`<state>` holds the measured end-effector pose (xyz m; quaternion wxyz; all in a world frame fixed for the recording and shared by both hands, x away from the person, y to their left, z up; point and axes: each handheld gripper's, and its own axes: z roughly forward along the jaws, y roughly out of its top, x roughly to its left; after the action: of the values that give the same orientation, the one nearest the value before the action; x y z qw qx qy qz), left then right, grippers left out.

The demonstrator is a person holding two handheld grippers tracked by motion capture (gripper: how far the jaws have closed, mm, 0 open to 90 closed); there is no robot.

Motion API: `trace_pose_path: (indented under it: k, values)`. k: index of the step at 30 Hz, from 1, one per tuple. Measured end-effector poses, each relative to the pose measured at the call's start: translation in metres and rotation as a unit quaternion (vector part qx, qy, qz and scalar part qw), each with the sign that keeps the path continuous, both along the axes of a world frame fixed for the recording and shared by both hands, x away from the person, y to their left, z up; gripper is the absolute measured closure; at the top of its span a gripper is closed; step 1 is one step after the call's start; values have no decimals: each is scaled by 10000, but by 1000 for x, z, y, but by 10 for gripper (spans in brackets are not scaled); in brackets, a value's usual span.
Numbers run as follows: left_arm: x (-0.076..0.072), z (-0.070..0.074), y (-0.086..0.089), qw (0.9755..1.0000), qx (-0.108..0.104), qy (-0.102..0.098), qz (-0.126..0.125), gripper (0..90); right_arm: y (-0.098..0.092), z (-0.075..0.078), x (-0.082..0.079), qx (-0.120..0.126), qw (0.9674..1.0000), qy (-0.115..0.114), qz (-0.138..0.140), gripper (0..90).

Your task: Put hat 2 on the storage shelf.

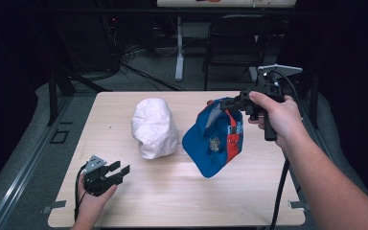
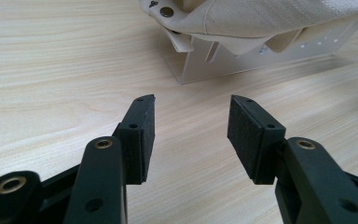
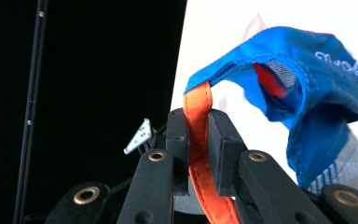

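Left gripper (image 1: pixel 117 171) sits low at table's (image 1: pixel 182 191) near edge, jaws apart, nothing btwn them. Farther in, white cap (image 1: pixel 154 127) rests on a clear stand (image 2: pixel 261 60) mid-table. Right gripper (image 1: pixel 231 103) is clenched on the orange strap (image 3: pixel 200 135) of blue cap (image 1: pixel 214 141), which hangs in the air just right of white cap. Step looks like carry/transfer; next prob needs a steady set-down w/o swinging. Blue cap: floppy, red-orange panels, small emblem, brim down.
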<state>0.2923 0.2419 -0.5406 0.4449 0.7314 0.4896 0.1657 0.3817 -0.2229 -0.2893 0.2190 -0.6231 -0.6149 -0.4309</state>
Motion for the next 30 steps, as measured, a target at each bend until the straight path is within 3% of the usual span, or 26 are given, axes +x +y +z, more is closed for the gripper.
trace_pose_path:
  k: [8,16,19,23,30]
  values:
    - [-1,0,-2,10000,-19,-45,-57,518,5,11,9,-29,9997,-184,-187,803]
    - [-3,6,-10,9997,-40,-142,-211,503,8,11,24,-106,9989,-280,-368,803]
    - [-3,13,-17,9988,-50,-320,-360,482,11,9,29,-213,9986,-291,-398,803]
    - [0,28,-33,9970,-155,-422,-628,467,12,8,34,-227,9983,-301,-445,802]
    - [0,50,-89,9906,102,-632,-1212,487,17,7,42,-199,9978,-375,-512,802]
